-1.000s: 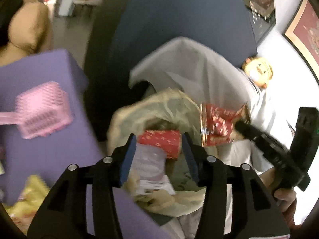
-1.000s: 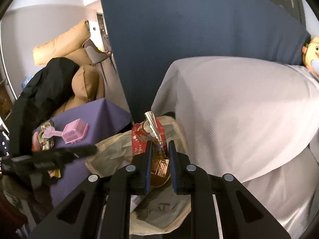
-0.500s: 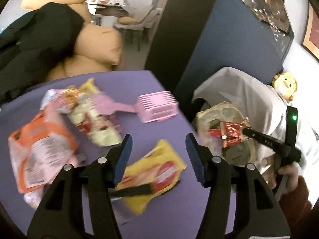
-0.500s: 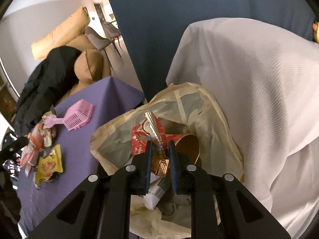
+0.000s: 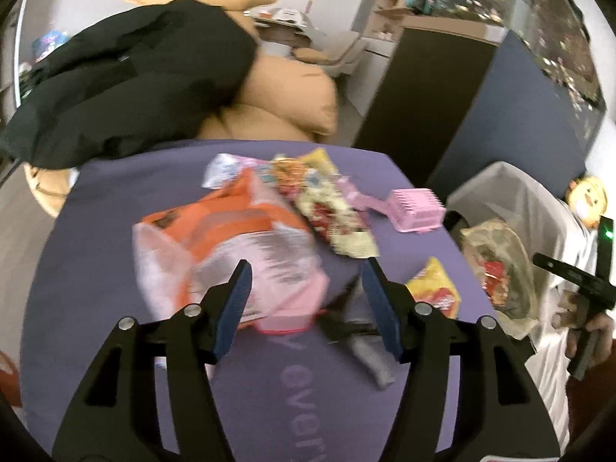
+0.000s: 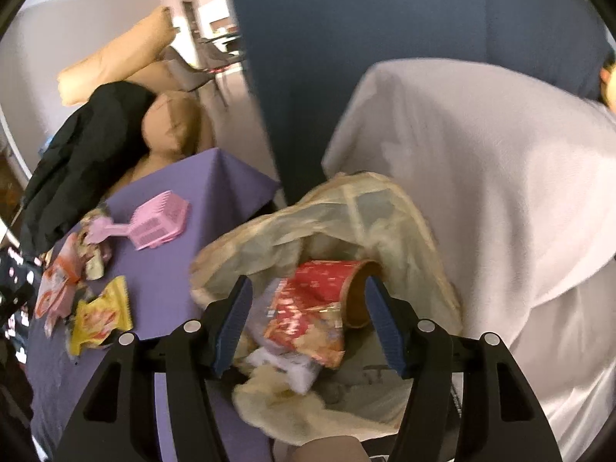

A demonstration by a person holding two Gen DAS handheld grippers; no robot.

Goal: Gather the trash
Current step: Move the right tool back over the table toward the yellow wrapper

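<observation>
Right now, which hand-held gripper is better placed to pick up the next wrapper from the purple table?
Left hand-held gripper: open above the orange wrapper. Right hand-held gripper is open over the trash bag.

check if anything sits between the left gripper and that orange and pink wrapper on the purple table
Nothing visible does. The left gripper is open right over the orange and pink wrapper, whose near edge lies between its fingers on the purple table.

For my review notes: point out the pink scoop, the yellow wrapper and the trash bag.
pink scoop (image 5: 417,210), left wrist view, on its slotted basket.
yellow wrapper (image 6: 102,313), right wrist view, on its printed middle.
trash bag (image 6: 358,200), right wrist view, on its far inner wall.
</observation>
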